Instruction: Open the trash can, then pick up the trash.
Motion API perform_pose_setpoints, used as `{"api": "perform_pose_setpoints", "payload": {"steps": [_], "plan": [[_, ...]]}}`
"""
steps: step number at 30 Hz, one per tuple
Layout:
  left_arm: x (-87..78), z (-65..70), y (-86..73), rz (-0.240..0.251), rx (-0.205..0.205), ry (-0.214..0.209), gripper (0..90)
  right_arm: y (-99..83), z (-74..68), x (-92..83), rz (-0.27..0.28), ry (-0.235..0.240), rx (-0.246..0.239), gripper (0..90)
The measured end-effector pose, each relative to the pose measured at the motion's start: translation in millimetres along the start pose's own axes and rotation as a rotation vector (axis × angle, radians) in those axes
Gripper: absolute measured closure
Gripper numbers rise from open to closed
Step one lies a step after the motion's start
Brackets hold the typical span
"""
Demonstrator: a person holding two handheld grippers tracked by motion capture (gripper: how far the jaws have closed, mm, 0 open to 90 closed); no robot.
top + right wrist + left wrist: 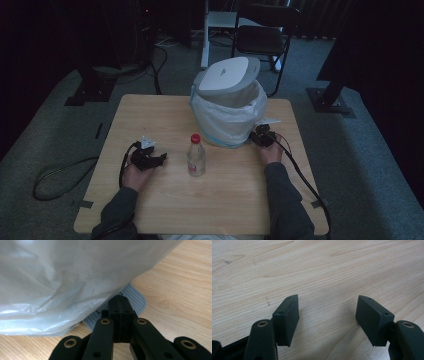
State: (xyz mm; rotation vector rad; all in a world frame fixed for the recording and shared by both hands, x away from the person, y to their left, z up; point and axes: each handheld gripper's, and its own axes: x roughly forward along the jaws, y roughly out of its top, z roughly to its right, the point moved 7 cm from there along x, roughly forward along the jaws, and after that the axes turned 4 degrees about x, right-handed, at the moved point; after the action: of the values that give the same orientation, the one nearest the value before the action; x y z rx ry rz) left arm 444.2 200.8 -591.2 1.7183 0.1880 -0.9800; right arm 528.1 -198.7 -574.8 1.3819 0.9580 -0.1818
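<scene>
1. Right tongs (pixel 120 305) clenched, jaws pressed together, tips against the white bin bag (pixel 62 277) at the bin's grey foot pedal (pixel 136 301).
2. Left tongs (pixel 328 315) released, jaws wide over bare counter (pixel 324 270), holding nothing.
3. Lidded bin (pixel 228 102) far centre-right; bottle (pixel 196 155) upright at centre.
4. Both forearms rest on the counter.

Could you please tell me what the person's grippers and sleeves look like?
Both grippers are black. The left gripper has flat rectangular fingers on arms with brass-coloured rivets, a pale plate on top and a black cable looping off the table. The right gripper has the same black linkage and a long black cable. The sleeves are dark grey-green.
</scene>
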Motion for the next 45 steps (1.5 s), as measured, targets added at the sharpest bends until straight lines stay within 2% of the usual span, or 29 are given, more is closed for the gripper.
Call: {"api": "perform_pose_setpoints", "payload": {"steps": [4,10,38,40,42,45], "plan": [[0.1,0.0,0.1,0.0,0.0,0.0,36.0,-2.3,1.9,2.5,-0.005,0.013,0.025,90.0],[0.1,0.0,0.1,0.0,0.0,0.0,36.0,-2.3,1.9,3.2,-0.007,0.017,0.032,90.0],[1.1,0.3,1.0,0.003,0.0,-0.002,36.1,-2.4,0.9,3.3,-0.005,0.01,0.01,90.0],[0.2,0.4,0.7,0.004,0.003,-0.002,38.1,-2.4,1.0,3.2,-0.006,0.01,0.011,90.0],[-1.0,-0.4,0.5,-0.002,-0.006,0.0,42.0,-2.4,1.2,3.2,-0.006,0.009,0.013,90.0],[-5.4,1.6,2.6,0.009,-0.034,-0.036,43.9,-2.3,1.6,3.3,-0.007,0.013,0.012,90.0]]}}
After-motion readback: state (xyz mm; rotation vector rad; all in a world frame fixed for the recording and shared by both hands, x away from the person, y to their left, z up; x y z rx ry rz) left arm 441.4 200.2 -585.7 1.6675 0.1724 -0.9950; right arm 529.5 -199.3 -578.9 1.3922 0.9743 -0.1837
